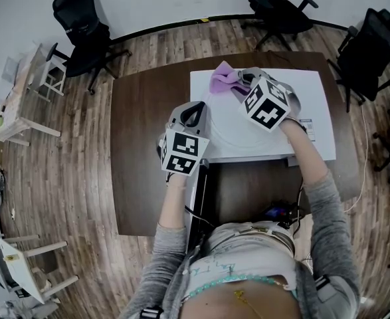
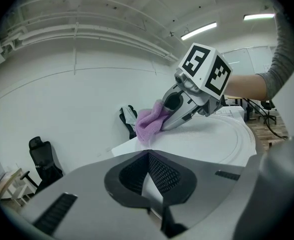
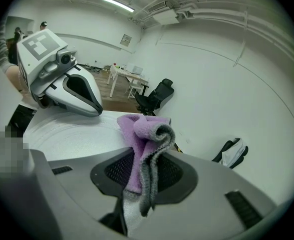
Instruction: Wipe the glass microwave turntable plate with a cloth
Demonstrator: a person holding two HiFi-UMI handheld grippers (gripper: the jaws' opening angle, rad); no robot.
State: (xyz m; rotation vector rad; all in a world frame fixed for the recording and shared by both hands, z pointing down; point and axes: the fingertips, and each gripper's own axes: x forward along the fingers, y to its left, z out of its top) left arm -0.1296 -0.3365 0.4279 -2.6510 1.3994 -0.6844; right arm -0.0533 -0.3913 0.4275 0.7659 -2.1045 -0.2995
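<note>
Right gripper view puts us mid-wipe: our right hand-held gripper (image 3: 147, 170) pinches the purple cloth (image 3: 142, 133) at the far rim of the glass plate (image 3: 69, 134), the left hand-held gripper (image 2: 149, 176) clamps its near edge, and next, we judge, comes a pressed inward sweep.

plate (image 1: 229, 130) partly under r. hand-held gripper (image 1: 242, 84)

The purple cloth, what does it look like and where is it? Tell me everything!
The cloth is soft and fuzzy, lilac on one side with a grey edge that curls over. It is bunched into folds, not spread flat. The right claw is shut on it, and the crumpled end pokes out past the claw's tips. That end seems to rest on the far rim of the round glass plate, which lies on a white mat.
</note>
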